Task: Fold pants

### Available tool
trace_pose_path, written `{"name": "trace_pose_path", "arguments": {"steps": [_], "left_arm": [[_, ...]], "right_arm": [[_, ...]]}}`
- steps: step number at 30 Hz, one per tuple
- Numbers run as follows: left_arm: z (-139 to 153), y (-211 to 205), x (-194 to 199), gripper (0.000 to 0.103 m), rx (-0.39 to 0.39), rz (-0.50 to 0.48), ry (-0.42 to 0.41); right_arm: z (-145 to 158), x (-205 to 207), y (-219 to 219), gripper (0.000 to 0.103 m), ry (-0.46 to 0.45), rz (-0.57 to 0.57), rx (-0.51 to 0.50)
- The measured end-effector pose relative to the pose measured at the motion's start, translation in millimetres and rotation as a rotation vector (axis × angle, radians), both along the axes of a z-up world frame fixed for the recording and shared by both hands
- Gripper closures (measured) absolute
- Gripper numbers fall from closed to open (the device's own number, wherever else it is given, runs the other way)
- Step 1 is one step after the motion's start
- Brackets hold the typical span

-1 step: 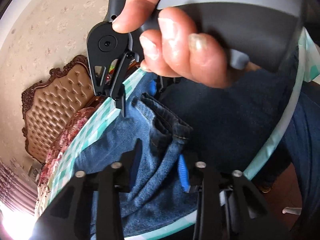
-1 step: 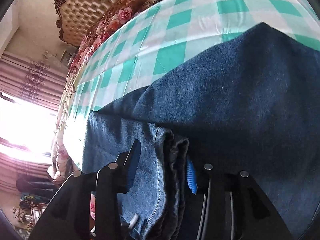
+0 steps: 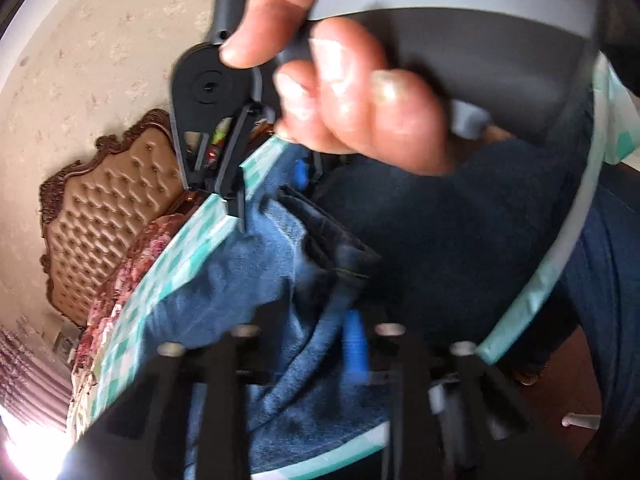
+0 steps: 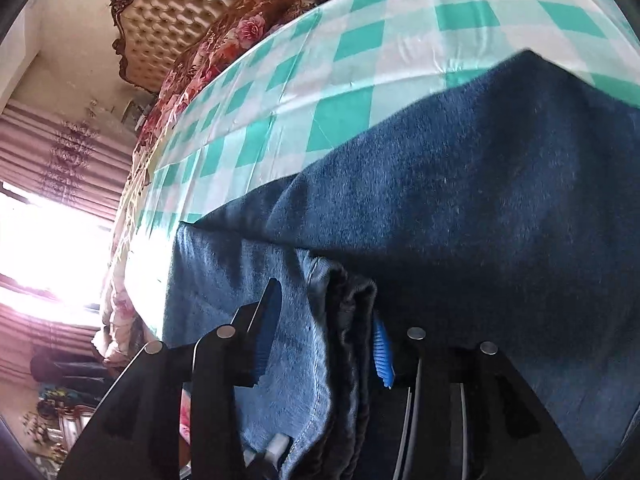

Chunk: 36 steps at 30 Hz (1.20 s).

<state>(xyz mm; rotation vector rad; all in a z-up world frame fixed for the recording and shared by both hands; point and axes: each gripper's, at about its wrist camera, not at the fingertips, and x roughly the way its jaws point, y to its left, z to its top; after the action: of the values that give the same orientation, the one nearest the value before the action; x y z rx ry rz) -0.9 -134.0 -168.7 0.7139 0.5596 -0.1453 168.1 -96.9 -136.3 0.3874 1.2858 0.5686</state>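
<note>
Both grippers are clenched on the blue denim pants [image 4: 460,220], which lie on the green-and-white checked bedsheet [image 4: 360,52]: left gripper [image 3: 316,332] and right gripper [image 4: 320,336] each pinch a bunched hem edge. Denim looks heavy, soft and floppy; thick seamed edges probably give the surest hold.

We see the pants [image 4: 460,208] lying on the bed [image 4: 360,52], the headboard [image 4: 180,12] behind at eleven o'clock, the window [image 4: 48,248] at nine o'clock.
</note>
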Motion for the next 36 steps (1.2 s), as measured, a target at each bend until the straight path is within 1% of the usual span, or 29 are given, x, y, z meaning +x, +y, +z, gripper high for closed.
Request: {"name": "trace_pose_path", "arguments": {"steps": [1, 2, 4, 6, 7, 8, 9, 10, 11, 12, 13, 14, 15, 16, 17, 18, 19, 20, 21, 22, 24, 26, 27, 29, 31, 33, 36], "left_arm": [[2, -2, -5, 0.088, 0.011, -0.004, -0.008], [2, -2, -7, 0.09, 0.022, -0.008, -0.017], [8, 3, -6, 0.09, 0.025, -0.009, -0.037], [12, 4, -6, 0.09, 0.013, -0.018, -0.038], [10, 4, -4, 0.09, 0.013, -0.025, -0.024], [4, 3, 0, 0.089, 0.012, -0.032, 0.008], [2, 6, 2, 0.088, -0.001, -0.03, 0.01], [4, 9, 1, 0.084, -0.02, -0.027, 0.01], [9, 14, -1, 0.08, -0.052, -0.027, 0.028], [18, 25, -6, 0.069, -0.107, -0.018, 0.036], [25, 35, -10, 0.059, -0.153, 0.005, 0.035], [37, 56, -17, 0.057, -0.227, 0.051, 0.032], [46, 77, -25, 0.055, -0.281, 0.104, 0.017], [53, 102, -35, 0.055, -0.316, 0.171, -0.013], [58, 130, -48, 0.055, -0.329, 0.258, -0.055], [59, 152, -58, 0.055, -0.326, 0.333, -0.082], [58, 174, -67, 0.055, -0.31, 0.41, -0.104], [52, 197, -76, 0.055, -0.271, 0.483, -0.119], [46, 211, -80, 0.056, -0.231, 0.52, -0.112], [36, 224, -81, 0.055, -0.176, 0.54, -0.081], [30, 229, -81, 0.056, -0.106, 0.533, -0.087], [26, 227, -78, 0.055, -0.028, 0.492, -0.098], [22, 226, -75, 0.055, 0.004, 0.472, -0.083], [17, 223, -70, 0.055, 0.029, 0.431, -0.061], [9, 217, -69, 0.055, 0.049, 0.389, -0.031], [2, 214, -66, 0.055, 0.081, 0.357, -0.037], [0, 217, -50, 0.055, 0.096, 0.339, -0.044]], "right_arm": [[2, 1, 3, 0.087, -0.018, 0.005, -0.04], [3, 1, 3, 0.088, -0.029, 0.008, -0.065], [9, -2, 1, 0.09, -0.05, 0.009, -0.047], [13, -4, -1, 0.09, -0.077, 0.008, -0.063], [11, -4, 0, 0.09, -0.079, 0.01, -0.084], [7, -4, 4, 0.09, -0.081, 0.021, -0.116], [6, -5, 5, 0.09, -0.086, 0.029, -0.138], [4, -6, 8, 0.09, -0.104, 0.04, -0.16], [5, -7, 8, 0.09, -0.121, 0.039, -0.174], [7, -8, 7, 0.083, -0.138, 0.031, -0.189], [13, -11, 4, 0.073, -0.171, -0.001, -0.223], [20, -15, 0, 0.069, -0.211, -0.042, -0.271], [30, -20, -4, 0.068, -0.257, -0.082, -0.315], [43, -31, -9, 0.068, -0.317, -0.127, -0.344], [54, -42, -12, 0.068, -0.363, -0.151, -0.342], [60, -51, -13, 0.068, -0.39, -0.151, -0.328], [66, -64, -4, 0.068, -0.421, -0.129, -0.315], [68, -75, 8, 0.068, -0.449, -0.094, -0.316], [66, -87, 26, 0.068, -0.483, -0.043, -0.335], [63, -93, 38, 0.068, -0.498, -0.02, -0.358], [47, -97, 58, 0.068, -0.492, 0.01, -0.414], [28, -95, 66, 0.068, -0.418, 0.022, -0.428], [22, -97, 65, 0.068, -0.396, 0.02, -0.431], [11, -99, 66, 0.068, -0.391, 0.018, -0.481], [8, -101, 69, 0.068, -0.408, 0.036, -0.501], [7, -104, 71, 0.068, -0.417, 0.045, -0.522], [4, -108, 72, 0.068, -0.43, 0.047, -0.537]]}}
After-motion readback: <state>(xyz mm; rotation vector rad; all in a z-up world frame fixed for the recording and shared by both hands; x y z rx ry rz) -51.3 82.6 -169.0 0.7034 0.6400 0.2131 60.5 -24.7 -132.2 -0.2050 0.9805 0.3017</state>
